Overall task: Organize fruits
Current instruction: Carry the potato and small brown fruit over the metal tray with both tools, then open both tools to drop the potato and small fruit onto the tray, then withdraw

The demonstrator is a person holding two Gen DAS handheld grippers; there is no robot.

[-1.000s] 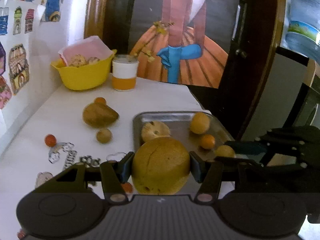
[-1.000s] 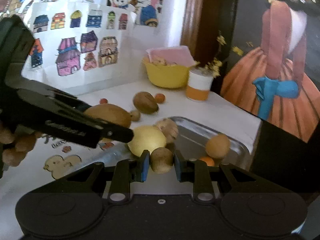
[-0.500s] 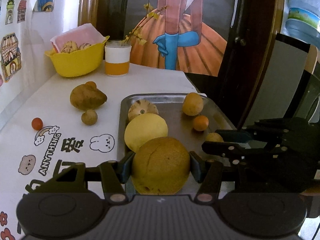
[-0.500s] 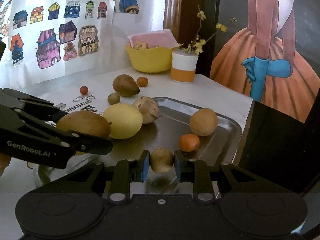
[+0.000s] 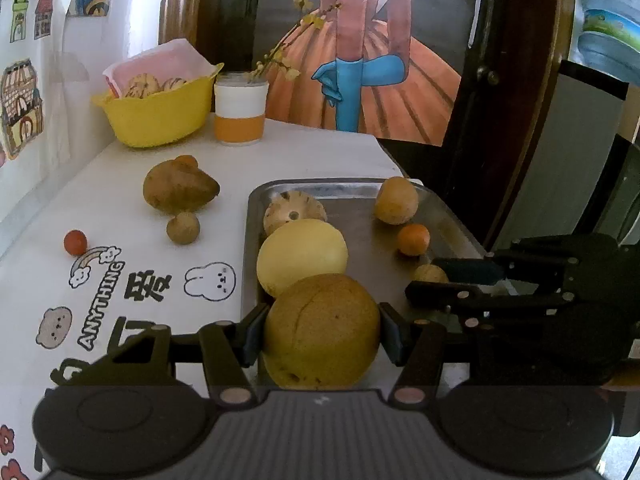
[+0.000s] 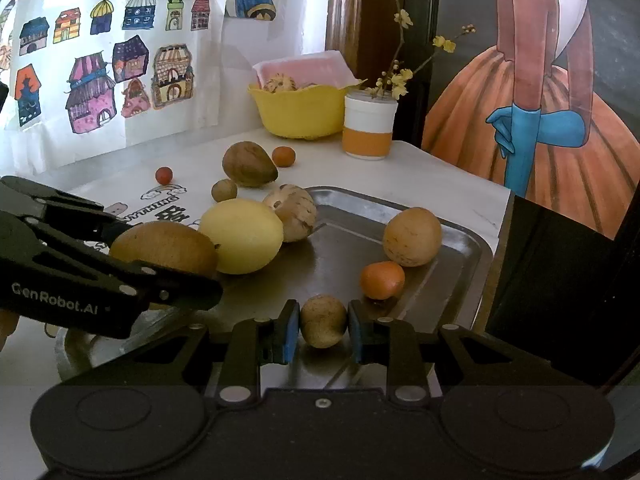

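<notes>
On the table's (image 5: 120,184) left side lie a red berry (image 5: 75,242), a small brown fruit (image 5: 183,228) and a big brown fruit (image 5: 178,186), in front of a yellow bowl (image 5: 156,120) and a cup (image 5: 239,114). The left gripper (image 5: 322,334) pinches a large brown fruit (image 5: 320,330) over the tray's (image 5: 360,192) near left edge, touching a yellow fruit (image 5: 302,256). Farther in the tray sit a ribbed fruit (image 5: 294,210), a tan fruit (image 5: 396,200) and an orange (image 5: 413,239). The right gripper (image 6: 323,326) has its pads on either side of a small tan fruit (image 6: 323,320) at the tray's near edge; the right pad touches it, a thin gap shows at the left.
</notes>
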